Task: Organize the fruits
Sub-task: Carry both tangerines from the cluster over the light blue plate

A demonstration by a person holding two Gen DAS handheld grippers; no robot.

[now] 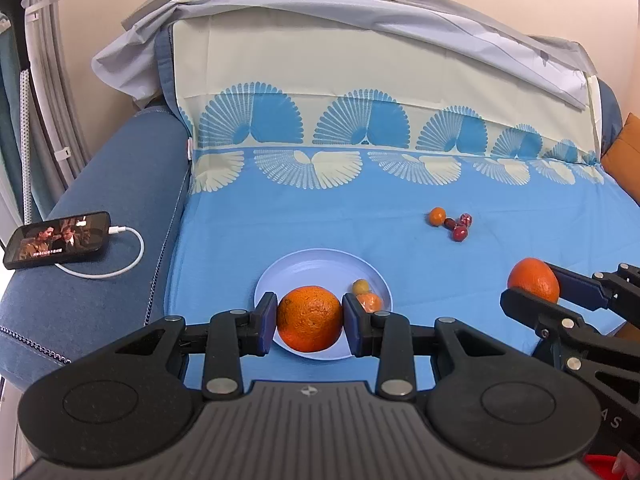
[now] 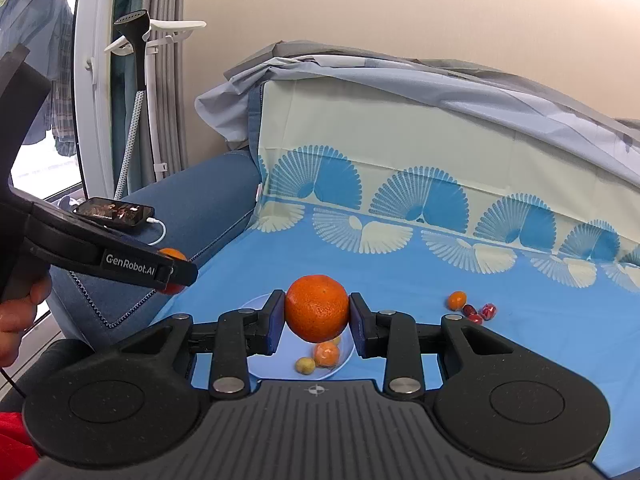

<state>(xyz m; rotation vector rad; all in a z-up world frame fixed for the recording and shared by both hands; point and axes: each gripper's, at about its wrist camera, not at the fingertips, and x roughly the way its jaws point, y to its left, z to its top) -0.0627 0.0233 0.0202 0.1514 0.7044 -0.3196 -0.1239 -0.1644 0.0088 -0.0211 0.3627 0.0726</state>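
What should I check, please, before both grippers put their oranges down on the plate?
1. Left gripper grip: pads press both sides of its orange. Ok.
2. Right gripper grip: its orange sits between both pads. Ok.
3. Left orange above the blue plate: ok.
4. Free room on the plate: a small orange fruit and a yellow-green fruit fill its right part; the left part is bare. Ok for one orange; for two, cannot tell.
5. Grippers apart from each other: ok.
6. Loose fruits on the sheet, away from the plate: not ok.
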